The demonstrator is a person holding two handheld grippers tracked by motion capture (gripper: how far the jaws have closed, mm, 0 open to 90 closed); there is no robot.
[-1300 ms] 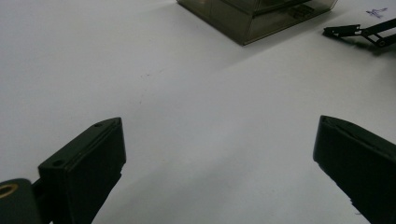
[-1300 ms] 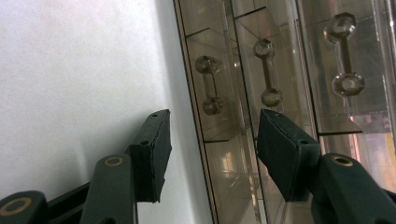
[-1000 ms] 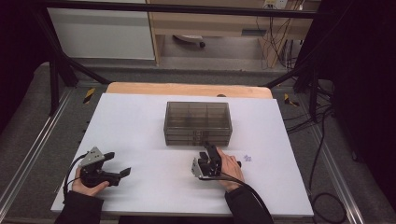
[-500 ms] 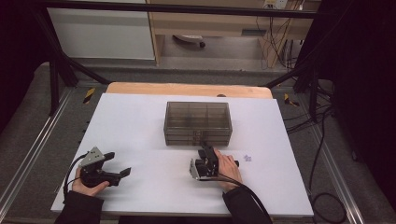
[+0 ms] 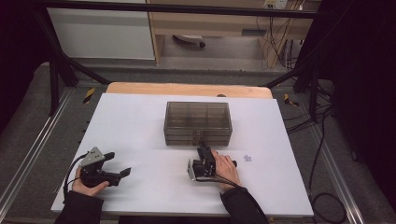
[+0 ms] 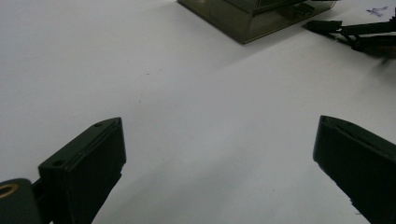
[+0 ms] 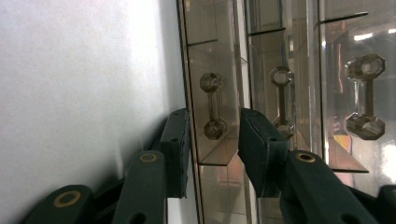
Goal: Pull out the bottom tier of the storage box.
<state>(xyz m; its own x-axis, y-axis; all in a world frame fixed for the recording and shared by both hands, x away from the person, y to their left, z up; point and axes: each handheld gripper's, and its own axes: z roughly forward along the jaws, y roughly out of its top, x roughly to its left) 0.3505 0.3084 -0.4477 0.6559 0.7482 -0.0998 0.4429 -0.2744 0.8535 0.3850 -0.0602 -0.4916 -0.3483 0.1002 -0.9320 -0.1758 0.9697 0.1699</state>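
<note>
The right hand-held gripper [image 5: 201,150] sits just below the middle of the high view, its tips up against the front of the smoky clear drawer box [image 5: 197,122] that stands in the centre of the white bench [image 5: 135,121]. Compared with a second ago it has crept a touch closer to the box front, and its jaws have just been closing. In the right gripper view they now straddle the lowest drawer's handle [image 7: 212,107], a small clear bar with a faceted knob at each end, seen turned on its side because the camera is rolled. One jaw lies against the bench side of the drawer, the other stands between this handle and the next drawer's handle [image 7: 282,101]. There is a gap on both sides of the bar, so I would call the grip not yet made: narrowed around the handle, not clamped on it.

That reads to me as the lead-in to pulling the bottom drawer out; a little more squeeze and the bar should be caught.

The left hand-held gripper [image 5: 116,164] rests at the lower left of the high view, well apart from the box, jaws spread wide over bare bench, holding nothing, and it has not shifted since the earlier pictures
</note>
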